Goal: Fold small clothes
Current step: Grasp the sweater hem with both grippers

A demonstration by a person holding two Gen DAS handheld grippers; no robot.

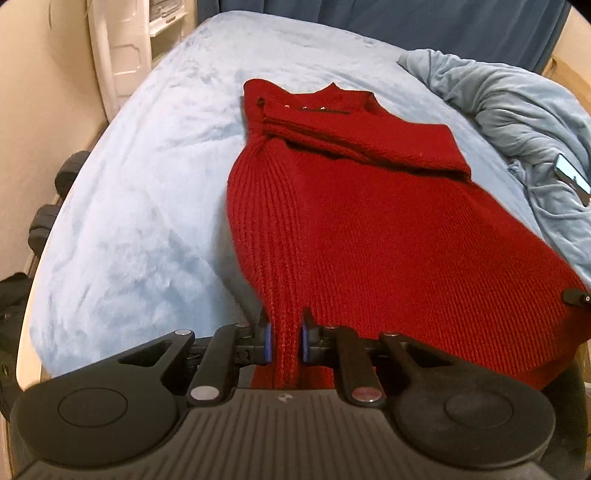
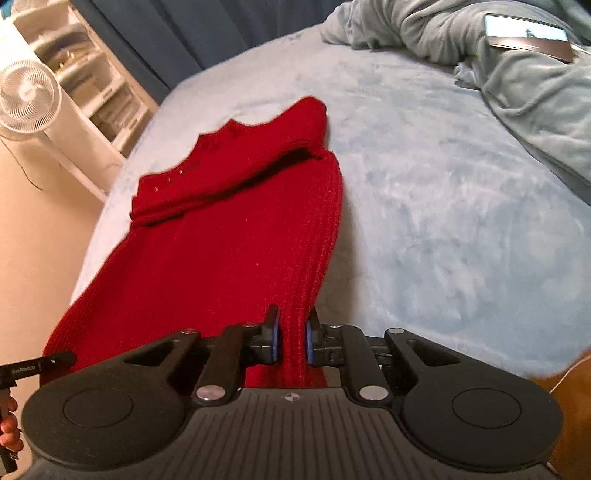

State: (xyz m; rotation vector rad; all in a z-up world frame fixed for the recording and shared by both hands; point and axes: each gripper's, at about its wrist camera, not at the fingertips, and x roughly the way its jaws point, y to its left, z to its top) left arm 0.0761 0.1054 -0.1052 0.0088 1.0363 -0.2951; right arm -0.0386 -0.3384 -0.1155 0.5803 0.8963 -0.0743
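Left hand-held gripper (image 1: pixel 285 341), right hand-held gripper (image 2: pixel 291 339) each clamp red sweater (image 1: pixel 369 229) hem; hem edge hidden.

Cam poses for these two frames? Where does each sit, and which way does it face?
Left wrist: on the left gripper, facing up the bed along the red knit sweater; jaws shut on the hem's left corner.
Right wrist: on the right gripper, same heading; jaws shut on the hem's right corner; the person's left hand shows at lower left.
Shared: sweater, bed, crumpled blanket, phone.
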